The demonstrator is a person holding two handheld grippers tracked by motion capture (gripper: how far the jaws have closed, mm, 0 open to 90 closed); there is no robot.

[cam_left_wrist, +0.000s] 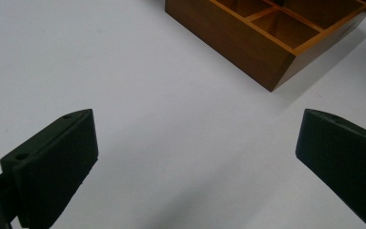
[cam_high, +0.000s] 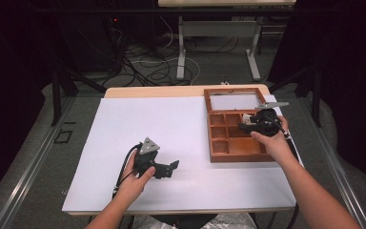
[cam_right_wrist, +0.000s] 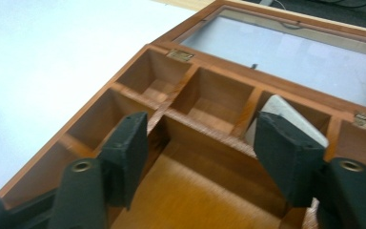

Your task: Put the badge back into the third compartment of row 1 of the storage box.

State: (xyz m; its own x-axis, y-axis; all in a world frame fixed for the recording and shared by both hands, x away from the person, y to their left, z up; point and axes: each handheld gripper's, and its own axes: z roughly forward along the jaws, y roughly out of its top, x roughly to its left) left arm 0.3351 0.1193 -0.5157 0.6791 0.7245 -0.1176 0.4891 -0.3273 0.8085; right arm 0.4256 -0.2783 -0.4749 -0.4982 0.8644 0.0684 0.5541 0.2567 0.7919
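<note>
Wooden box (cam_high: 236, 149) sits at the right side of the white table sheet (cam_high: 171, 124), lid (cam_high: 235, 101) flipped open and lying flat behind it, pale panel facing up. Inside are small square compartments in rows plus one long compartment along the near edge.

Right gripper (cam_high: 248, 125) is held by the right hand (cam_high: 272, 140) over the box's back-right compartments. Jaws apart, nothing between them, pads not pressing on anything. In the right gripper view the right gripper (cam_right_wrist: 202, 157) looks down over the dividers; a small pale block (cam_right_wrist: 286, 121) leans in one of the back-row compartments, partly behind the right-hand jaw and apart from the pads. Brass hinges (cam_right_wrist: 180, 55) join lid to box.

Left gripper (cam_high: 169, 168) is in the left hand (cam_high: 136, 179), low over the bare sheet, well left of the box and pointing toward it. In the left gripper view the left gripper (cam_left_wrist: 195, 152) has its jaws spread wide with bare sheet between them; a corner of the box (cam_left_wrist: 271, 47) lies ahead.
</note>
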